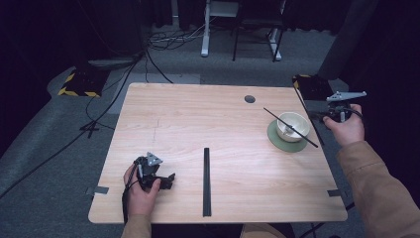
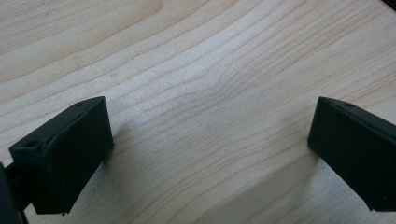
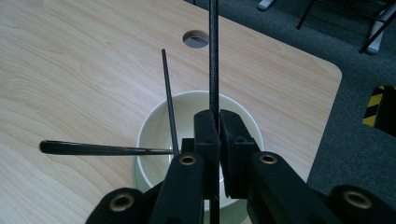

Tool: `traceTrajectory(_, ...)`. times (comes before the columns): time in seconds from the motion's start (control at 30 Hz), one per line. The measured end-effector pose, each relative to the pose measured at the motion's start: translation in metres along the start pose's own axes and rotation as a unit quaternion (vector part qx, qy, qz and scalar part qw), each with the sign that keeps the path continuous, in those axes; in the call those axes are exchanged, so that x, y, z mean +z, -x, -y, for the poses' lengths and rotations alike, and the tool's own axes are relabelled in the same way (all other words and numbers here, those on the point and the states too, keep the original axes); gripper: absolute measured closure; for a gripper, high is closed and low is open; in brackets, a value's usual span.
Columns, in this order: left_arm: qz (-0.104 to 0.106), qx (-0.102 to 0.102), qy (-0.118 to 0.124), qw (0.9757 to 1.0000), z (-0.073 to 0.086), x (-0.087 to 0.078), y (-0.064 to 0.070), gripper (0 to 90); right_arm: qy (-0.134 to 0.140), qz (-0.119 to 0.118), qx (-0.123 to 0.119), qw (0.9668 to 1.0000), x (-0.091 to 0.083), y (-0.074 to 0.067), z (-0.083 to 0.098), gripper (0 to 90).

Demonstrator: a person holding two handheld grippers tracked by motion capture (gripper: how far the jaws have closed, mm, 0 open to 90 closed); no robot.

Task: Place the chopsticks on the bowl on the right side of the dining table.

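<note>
At the near edge of the wooden table, the person's left hand rests on the wood and holds the left gripper. The left gripper view looks close at the bare wood grain, and the two black jaws stand far apart with nothing between them. A long black strip lies flat in the middle of the table, running from the near edge toward the far side. Farther back on the right, a white bowl sits on a round green mat. A thin black stick lies across the top of the bowl. The right hand is just off the right edge of the table, with a tan sleeve behind it, and it holds the right gripper beside the bowl. The right gripper view shows what the high view cannot: the jaws are pressed tight on another thin black stick, which stands straight up over the bowl. That view also shows the loose stick leaning in the bowl and a dark handle poking out to the side. A round hole is in the table past the bowl.
</note>
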State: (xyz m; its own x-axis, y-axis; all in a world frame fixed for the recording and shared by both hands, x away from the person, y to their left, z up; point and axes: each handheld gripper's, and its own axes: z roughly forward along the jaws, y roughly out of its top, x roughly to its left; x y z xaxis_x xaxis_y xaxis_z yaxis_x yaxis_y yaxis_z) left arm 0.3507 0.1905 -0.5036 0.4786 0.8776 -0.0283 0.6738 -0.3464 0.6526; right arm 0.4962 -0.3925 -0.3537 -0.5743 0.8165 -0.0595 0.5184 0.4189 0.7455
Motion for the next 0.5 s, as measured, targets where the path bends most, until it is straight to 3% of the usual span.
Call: traceTrajectory(0.5,-0.001,0.001,0.001,1.0000,0.000,0.000,0.000,0.2,-0.018,-0.003,-0.006,0.9998,0.027,0.004,0.005,86.7)
